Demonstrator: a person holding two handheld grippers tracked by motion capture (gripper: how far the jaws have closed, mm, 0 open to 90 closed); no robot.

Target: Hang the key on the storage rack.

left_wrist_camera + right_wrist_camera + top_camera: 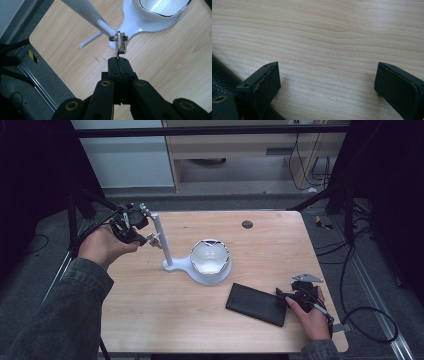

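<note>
A laboratory recording station. A pale wooden counter (150,320) stands on grey carpet, flanked by black tripod legs (80,220) and dark curtains; loose cables (350,290) trail right of the counter, and beyond it stands a light wooden cabinet (240,150).

**Stand blocks the middle; front and far right lie open**

The white stand (172,262) occupies the tabletop (150,320) centre-left: its upright post (161,237) rises near the left edge, with pegs sticking out sideways, and its bowl (210,256) sits mid-table. The left gripper (118,61) is crowded against a peg (106,28). The black wallet (256,303) fills the front right. The front-left corner and far-right corner are bare wood.
</note>
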